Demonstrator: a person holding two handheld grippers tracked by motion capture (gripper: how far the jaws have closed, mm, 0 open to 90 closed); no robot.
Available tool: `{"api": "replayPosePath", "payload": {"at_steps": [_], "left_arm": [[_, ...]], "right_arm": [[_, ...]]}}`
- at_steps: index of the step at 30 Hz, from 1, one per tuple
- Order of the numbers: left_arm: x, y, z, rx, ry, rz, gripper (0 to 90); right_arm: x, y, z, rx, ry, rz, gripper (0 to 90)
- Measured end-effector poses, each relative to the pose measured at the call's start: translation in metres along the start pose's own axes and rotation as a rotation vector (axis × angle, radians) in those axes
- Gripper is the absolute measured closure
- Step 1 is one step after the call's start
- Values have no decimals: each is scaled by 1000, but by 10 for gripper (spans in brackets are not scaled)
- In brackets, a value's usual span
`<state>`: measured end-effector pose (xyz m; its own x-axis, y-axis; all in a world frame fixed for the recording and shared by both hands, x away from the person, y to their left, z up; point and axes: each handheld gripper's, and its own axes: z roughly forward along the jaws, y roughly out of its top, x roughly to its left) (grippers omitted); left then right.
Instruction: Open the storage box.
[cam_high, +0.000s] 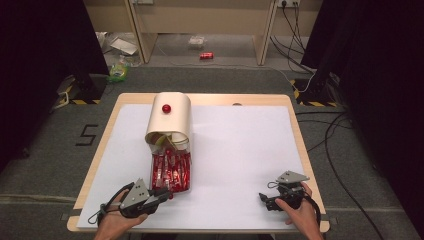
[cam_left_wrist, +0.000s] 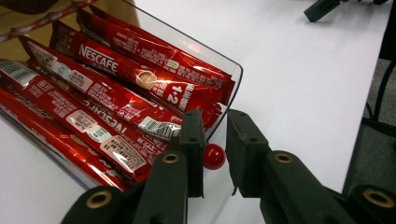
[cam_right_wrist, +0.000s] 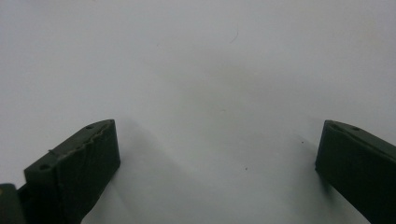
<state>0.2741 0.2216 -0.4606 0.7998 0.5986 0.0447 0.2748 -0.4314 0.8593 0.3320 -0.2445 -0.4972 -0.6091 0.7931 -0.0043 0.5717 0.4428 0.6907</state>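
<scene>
Risk first: could drag the whole cream box (cam_high: 169, 117) across the sheet if pulled hard, with nothing bracing it. Could tip the clear drawer (cam_left_wrist: 236, 77) off its front edge, pulled well out already and loaded with red coffee sachets (cam_left_wrist: 116, 79), spilling them. Could slip off the small red drawer knob (cam_left_wrist: 215, 157), round and glossy.

Left gripper (cam_left_wrist: 215, 116) jaws near together with that knob between them, at the drawer's near end, low left on the table; cannot tell if actually clamped. Right gripper (cam_right_wrist: 217, 128) jaws wide apart, empty, resting over bare sheet well away.

Grey carpet floor (cam_high: 210, 77), dark curtains at both sides, loose cables (cam_high: 335, 140) to the right, red can (cam_high: 206, 55) far back. Wooden table (cam_high: 210, 99) covered by white sheet (cam_high: 240, 150).
</scene>
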Motion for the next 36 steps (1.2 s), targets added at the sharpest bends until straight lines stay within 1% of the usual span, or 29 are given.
{"api": "replayPosePath", "payload": {"at_steps": [2,7,13,15,17,19,20,22,24,27,29,31,36], "left_arm": [[-1,0,-1,4,-7,2,752],[-4,0,-3,8,-8,7,742],[-3,2,-3,14,-21,-9,716],[-2,3,-3,23,-29,-18,688],[-2,3,-2,41,-16,-20,646],[-2,4,0,32,6,-33,599],[-2,5,0,22,9,-38,564],[-2,7,0,0,3,-47,550],[-2,9,0,-8,10,-49,519],[-2,11,0,-16,20,-57,496],[-1,12,0,-18,29,-68,466],[0,13,1,-16,48,-81,450],[3,18,3,-34,66,-122,439]], "right_arm": [[0,0,0,0,0,-2,2],[0,0,0,0,0,0,2],[0,0,0,0,0,0,3],[0,0,0,0,0,0,3],[0,0,0,0,0,0,2],[0,0,0,0,0,0,3],[0,0,0,0,0,0,3],[0,0,0,0,0,0,2],[0,0,0,0,0,0,2],[0,0,0,0,0,0,3],[0,0,0,0,0,0,3],[0,0,0,0,0,0,3],[0,0,0,0,0,0,3]]}}
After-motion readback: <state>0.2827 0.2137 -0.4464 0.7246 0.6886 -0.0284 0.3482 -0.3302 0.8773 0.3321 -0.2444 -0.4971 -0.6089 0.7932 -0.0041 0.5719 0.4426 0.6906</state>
